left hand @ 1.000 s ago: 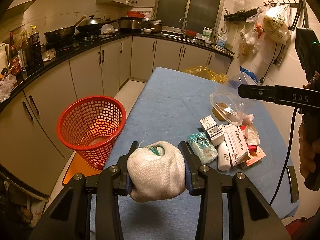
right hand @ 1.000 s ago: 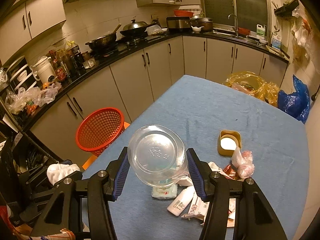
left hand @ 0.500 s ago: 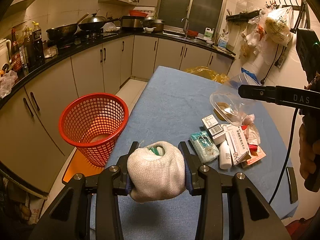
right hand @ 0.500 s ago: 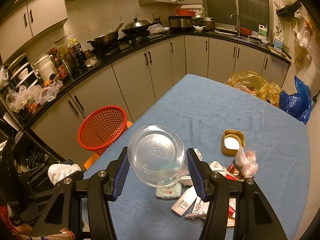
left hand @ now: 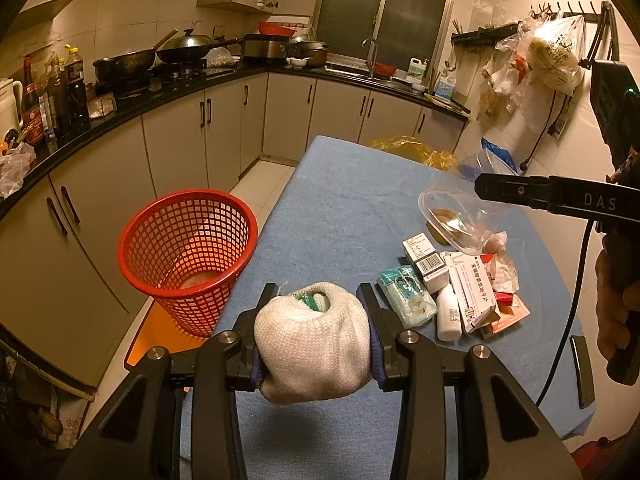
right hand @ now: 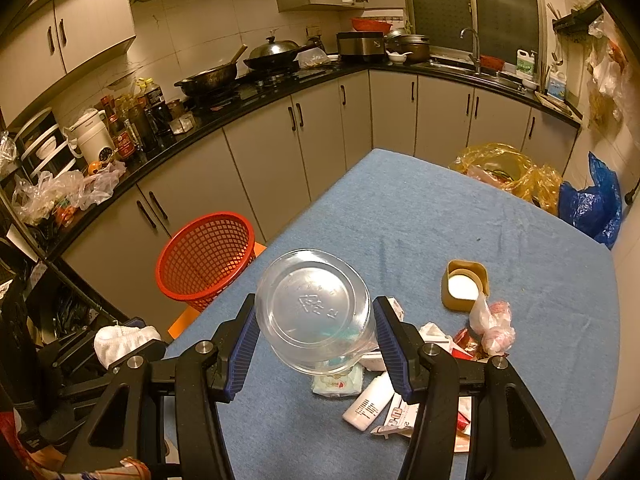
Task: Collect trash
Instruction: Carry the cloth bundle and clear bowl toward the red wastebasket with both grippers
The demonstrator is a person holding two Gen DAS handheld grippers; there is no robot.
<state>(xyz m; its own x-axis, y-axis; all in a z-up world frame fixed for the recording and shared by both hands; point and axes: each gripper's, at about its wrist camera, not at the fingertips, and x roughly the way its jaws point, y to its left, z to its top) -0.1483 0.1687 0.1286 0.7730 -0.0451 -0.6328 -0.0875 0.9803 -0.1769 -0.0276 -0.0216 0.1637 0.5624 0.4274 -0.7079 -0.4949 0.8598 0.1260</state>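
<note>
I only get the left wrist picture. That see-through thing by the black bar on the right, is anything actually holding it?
Observer: Yes. The right hand-held gripper has both blue pads pressed on a clear round plastic cup, whose base faces the camera.
Operator: And the brown blur behind it?
Observer: That is an open tan square tub with something white inside. It stands on the blue tablecloth, beyond the litter pile.

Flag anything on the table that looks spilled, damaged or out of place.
No spill shows. The odd part is a loose litter heap of boxes, a white bottle on its side and wrappers at the table's right edge. One box is torn open.
</note>
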